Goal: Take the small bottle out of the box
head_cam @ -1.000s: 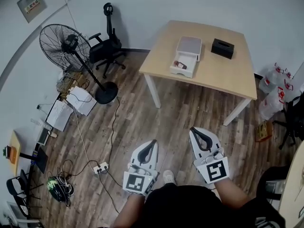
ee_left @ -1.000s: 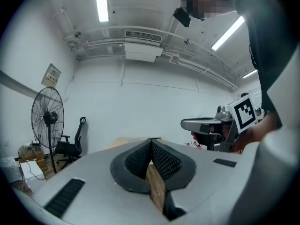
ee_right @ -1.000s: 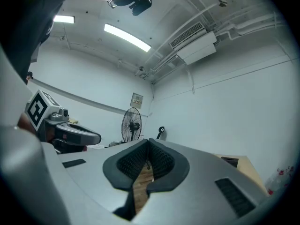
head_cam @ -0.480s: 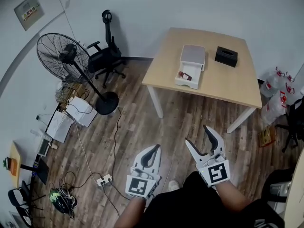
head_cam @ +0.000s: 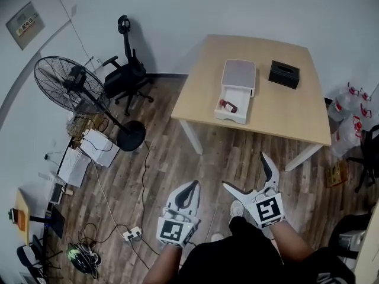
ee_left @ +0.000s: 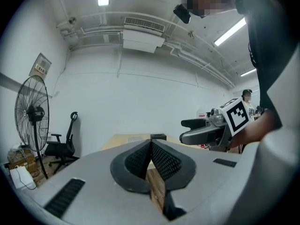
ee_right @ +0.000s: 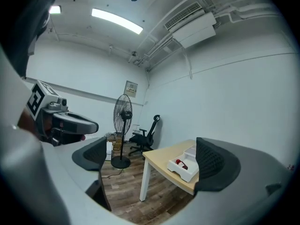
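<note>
You held both grippers low over the wooden floor (head_cam: 177, 152), well short of the table and pointing roughly level toward it. Your left gripper (head_cam: 190, 186) had its jaws pressed together with nothing between them. Your right gripper (head_cam: 244, 170) had just been opening its jaws, which stood wide apart and empty. The small bottle (head_cam: 227, 106), partly red, lay on its side in the open front part of the white box (head_cam: 231, 118). That box sat on the tabletop (head_cam: 284, 114) near the edge closest to you, with a black box (head_cam: 283, 74) near it but apart, farther back and to the right. A standing fan (head_cam: 65, 84) and an office chair (head_cam: 125, 70) stood off to the left of the table.
</note>
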